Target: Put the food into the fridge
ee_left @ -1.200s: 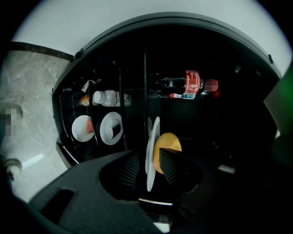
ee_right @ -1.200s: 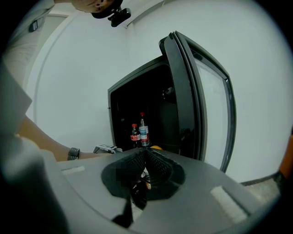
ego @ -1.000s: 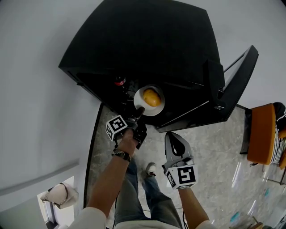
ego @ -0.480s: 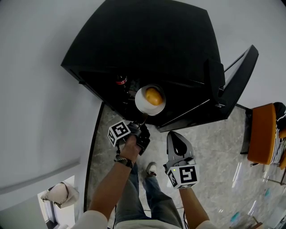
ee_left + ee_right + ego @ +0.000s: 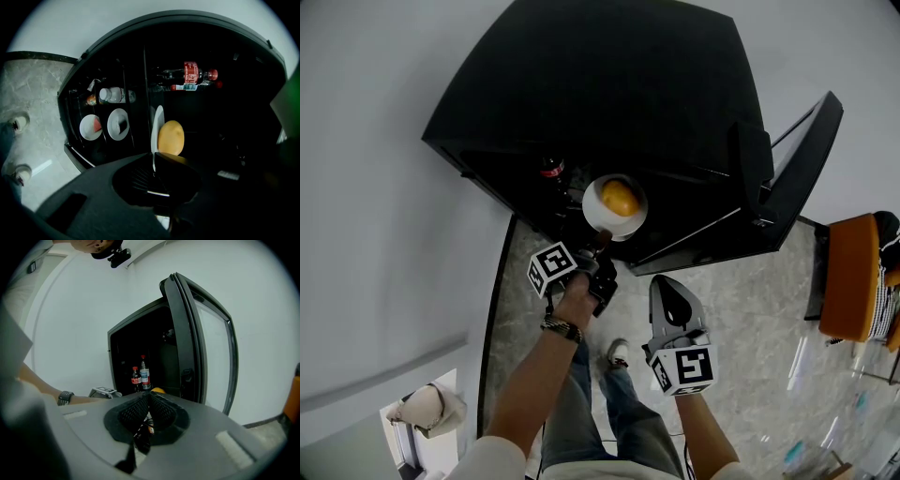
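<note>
A white plate (image 5: 592, 212) carrying a round orange-yellow food (image 5: 620, 198) sits at the open front of the black fridge (image 5: 609, 84). My left gripper (image 5: 600, 246) reaches up to its near rim. In the left gripper view the plate (image 5: 158, 121) stands edge-on with the food (image 5: 171, 137) beside it. There the rim runs down between the jaws of the left gripper (image 5: 153, 165). These jaws have just been closing and are now shut on the rim. My right gripper (image 5: 668, 292) hangs back over the floor, shut and empty, its jaws (image 5: 149, 397) meeting.
The fridge door (image 5: 797, 178) stands open at the right. Cola bottles (image 5: 192, 75) stand inside. Two small plates (image 5: 90, 127) (image 5: 118, 124) with food and a white-capped bottle (image 5: 112, 95) sit on other shelves. An orange chair (image 5: 853, 281) is far right. My shoes (image 5: 619, 354) are on the marble floor.
The left gripper drew back slightly from the plate half a second ago and is now at its rim again. The plate sits a touch higher in view. The right gripper has not moved.
</note>
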